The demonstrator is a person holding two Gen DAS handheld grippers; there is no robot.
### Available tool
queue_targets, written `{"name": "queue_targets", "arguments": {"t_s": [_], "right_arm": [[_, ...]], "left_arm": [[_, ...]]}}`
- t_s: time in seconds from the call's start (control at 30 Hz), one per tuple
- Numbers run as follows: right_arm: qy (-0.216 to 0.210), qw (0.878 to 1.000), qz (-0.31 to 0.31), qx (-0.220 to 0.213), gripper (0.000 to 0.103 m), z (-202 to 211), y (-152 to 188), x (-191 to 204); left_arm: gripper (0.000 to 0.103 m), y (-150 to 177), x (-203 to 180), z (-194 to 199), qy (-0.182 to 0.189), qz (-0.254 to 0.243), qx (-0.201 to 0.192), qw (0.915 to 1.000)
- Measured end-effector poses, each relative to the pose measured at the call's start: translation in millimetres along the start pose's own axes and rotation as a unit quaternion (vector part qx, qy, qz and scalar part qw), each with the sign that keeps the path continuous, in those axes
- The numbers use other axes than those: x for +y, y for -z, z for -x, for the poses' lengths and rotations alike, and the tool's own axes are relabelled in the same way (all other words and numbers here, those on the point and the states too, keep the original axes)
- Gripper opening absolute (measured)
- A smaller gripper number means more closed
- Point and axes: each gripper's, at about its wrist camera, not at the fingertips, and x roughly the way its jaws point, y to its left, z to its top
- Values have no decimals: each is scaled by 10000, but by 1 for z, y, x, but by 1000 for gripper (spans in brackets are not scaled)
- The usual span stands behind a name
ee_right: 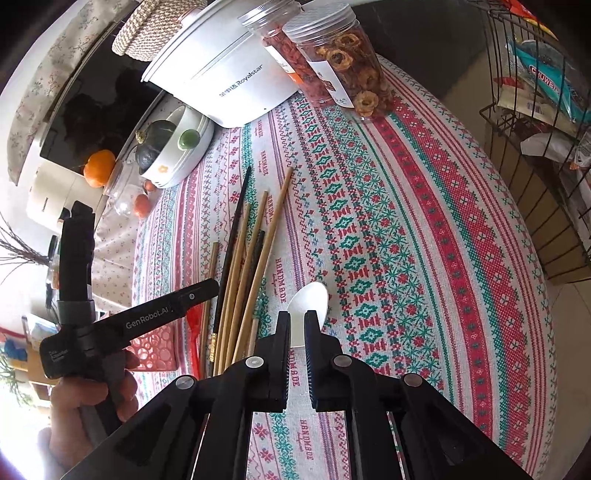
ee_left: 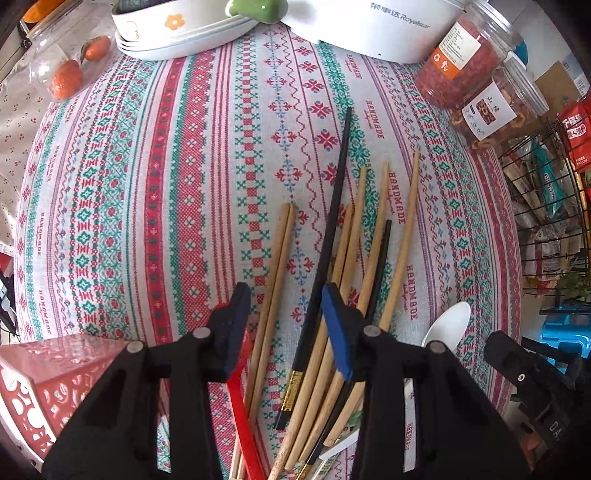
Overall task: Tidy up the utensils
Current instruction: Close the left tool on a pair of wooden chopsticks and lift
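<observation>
Several wooden chopsticks and two black ones lie fanned on the patterned tablecloth. My left gripper points down over their near ends and is open. A wooden pair and a black chopstick run between its blue pads, which do not press on them. A red utensil lies by the left pad. In the right wrist view my right gripper is open by a narrow gap. The handle of a white plastic spoon, which rests on the cloth, lies in that gap.
A red perforated holder stands at the near left. At the far edge are a white cooker, stacked bowls, two snack jars and oranges. A wire rack stands to the right. A hand holds the left device.
</observation>
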Motion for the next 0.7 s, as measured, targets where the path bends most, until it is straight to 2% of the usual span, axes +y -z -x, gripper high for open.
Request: {"name": "queue_targets", "arguments": {"t_s": [0.07, 0.13, 0.23, 0.3, 0.33, 0.4, 0.47, 0.67, 0.7], "right_arm": [[3, 10000, -25, 14, 15, -2, 0, 0], [5, 10000, -30, 28, 17, -3, -1, 0], [36, 10000, -16, 48, 17, -5, -1, 0], [58, 10000, -27, 60, 18, -6, -2, 0], [69, 9999, -37, 64, 20, -7, -3, -1], [82, 9999, -66, 79, 28, -11, -4, -2], [105, 9998, -98, 106, 31, -16, -4, -3], [134, 9998, -120, 106, 31, -37, -6, -6], [126, 9998, -119, 105, 29, -40, -6, -7]], "left_arm": [[32, -8, -4, -2, -3, -40, -101, 9999], [24, -16, -13, -1, -136, -73, -131, 9998], [19, -23, -21, -11, -341, -214, 29, 9992], [18, -25, -31, -16, -475, -359, -10, 9982], [11, -25, -35, -18, -498, -388, 0, 9980], [10, -21, -39, -17, -568, -409, -47, 9975], [10, -15, -38, -6, -563, -489, -241, 9969], [10, 11, -32, 41, -312, -568, -902, 9938], [10, 15, -28, 51, -248, -575, -1028, 9927]]}}
